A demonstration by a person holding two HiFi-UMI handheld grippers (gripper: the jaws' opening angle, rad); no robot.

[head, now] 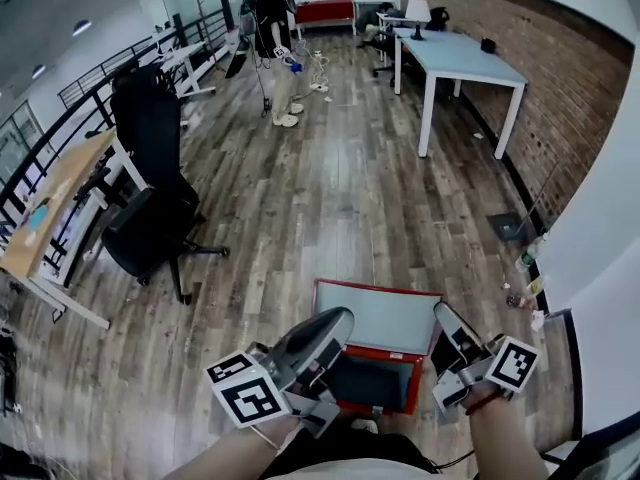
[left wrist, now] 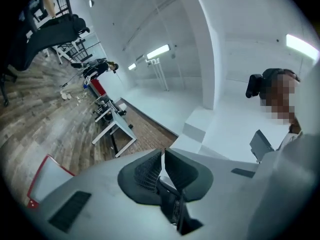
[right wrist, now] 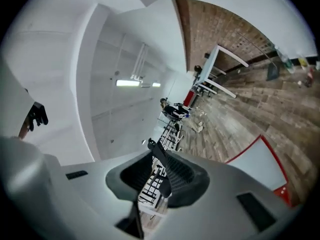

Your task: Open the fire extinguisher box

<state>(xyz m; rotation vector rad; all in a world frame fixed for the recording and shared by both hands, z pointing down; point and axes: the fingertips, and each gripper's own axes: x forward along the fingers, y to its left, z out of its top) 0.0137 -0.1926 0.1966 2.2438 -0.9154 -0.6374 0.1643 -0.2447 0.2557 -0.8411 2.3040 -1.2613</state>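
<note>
The fire extinguisher box [head: 378, 315] lies on the wooden floor right in front of me, red-framed, with a pale panel on its far half and a dark hollow [head: 370, 381] on its near half. Both grippers are held up close to the head camera, above the box and touching nothing. My left gripper [head: 338, 320] has its jaws together with nothing between them [left wrist: 163, 156]. My right gripper [head: 446, 315] has a narrow gap between its jaws, also empty [right wrist: 157, 156]. A corner of the box shows in the left gripper view [left wrist: 47, 176] and in the right gripper view [right wrist: 260, 159].
A black office chair [head: 150, 198] stands to the left beside a wooden desk [head: 50, 208]. A white table [head: 460, 58] runs along the brick wall at the right. A person [head: 272, 28] stands far off. Small bottles [head: 525, 260] sit by the white wall at right.
</note>
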